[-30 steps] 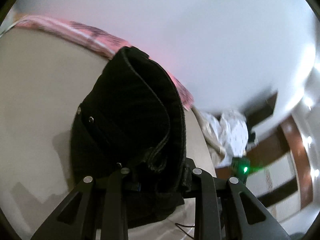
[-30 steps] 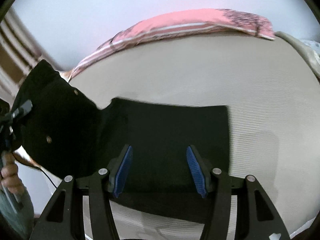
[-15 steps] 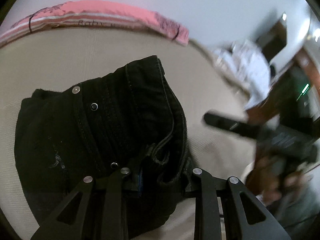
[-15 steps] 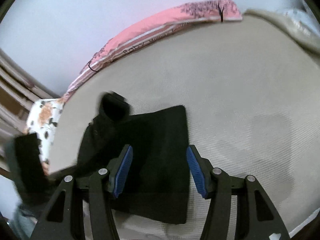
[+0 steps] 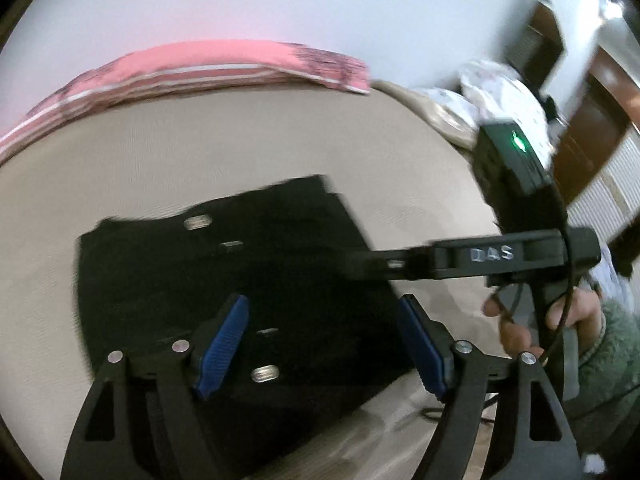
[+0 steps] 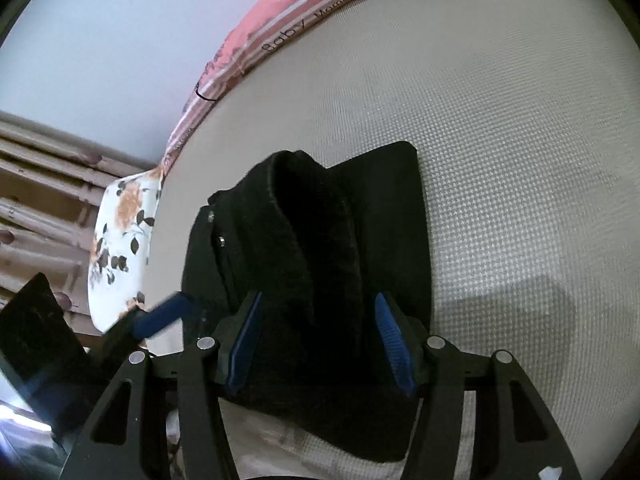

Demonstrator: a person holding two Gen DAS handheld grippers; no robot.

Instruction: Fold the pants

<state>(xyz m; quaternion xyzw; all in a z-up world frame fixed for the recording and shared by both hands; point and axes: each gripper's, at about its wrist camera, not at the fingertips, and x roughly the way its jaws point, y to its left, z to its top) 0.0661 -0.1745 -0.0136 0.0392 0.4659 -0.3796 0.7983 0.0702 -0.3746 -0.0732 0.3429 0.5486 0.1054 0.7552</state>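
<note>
Hand-held gripper on the left [image 5: 320,344] is opening, its blue pads clear of the black pants [image 5: 224,264], which lie folded on the beige bed [image 5: 200,140]; nothing is pinched between them. The right hand-held gripper [image 6: 320,340] hovers with jaws parted astride a raised ridge of the cloth, and whether the pads press it I cannot tell. By my reading, 1 fold has just been laid and released. Next comes flattening that hump or taking an edge for the second fold. Blur smears the left view, and the pants' near edge is hidden behind both frames.
</note>
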